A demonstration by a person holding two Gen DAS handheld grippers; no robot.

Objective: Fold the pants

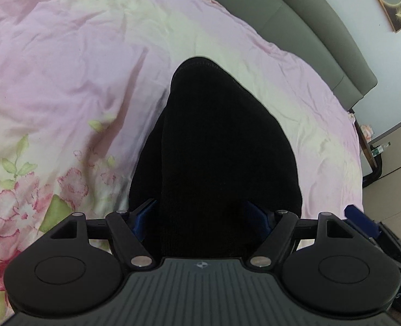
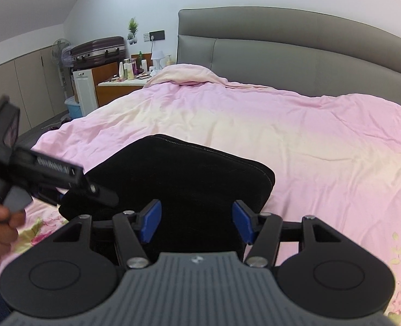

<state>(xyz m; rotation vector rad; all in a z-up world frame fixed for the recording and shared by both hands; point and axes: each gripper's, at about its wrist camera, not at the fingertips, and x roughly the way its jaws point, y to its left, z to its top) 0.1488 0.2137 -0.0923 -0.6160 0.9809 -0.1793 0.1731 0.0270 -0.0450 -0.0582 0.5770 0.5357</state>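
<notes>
Black pants point(image 1: 216, 146) lie folded into a thick bundle on the pink floral bed cover point(image 1: 64, 81). In the left wrist view the near end of the bundle fills the space between the blue pads of my left gripper point(image 1: 203, 217), whose jaws stand wide apart around it. In the right wrist view the pants point(image 2: 178, 174) lie just ahead of my right gripper point(image 2: 197, 221), which is open with its blue pads point(image 2: 151, 221) over the cloth's near edge. My left gripper point(image 2: 64, 187) also shows at the left there, held in a hand, at the bundle's left end.
A grey padded headboard point(image 2: 295, 43) runs along the far side of the bed. A bedside cabinet with bottles point(image 2: 127, 73), a suitcase point(image 2: 98, 50), a fan point(image 2: 60, 54) and a blue bin point(image 2: 74, 108) stand beyond the bed's left side. Pink cover point(image 2: 322, 149) spreads to the right.
</notes>
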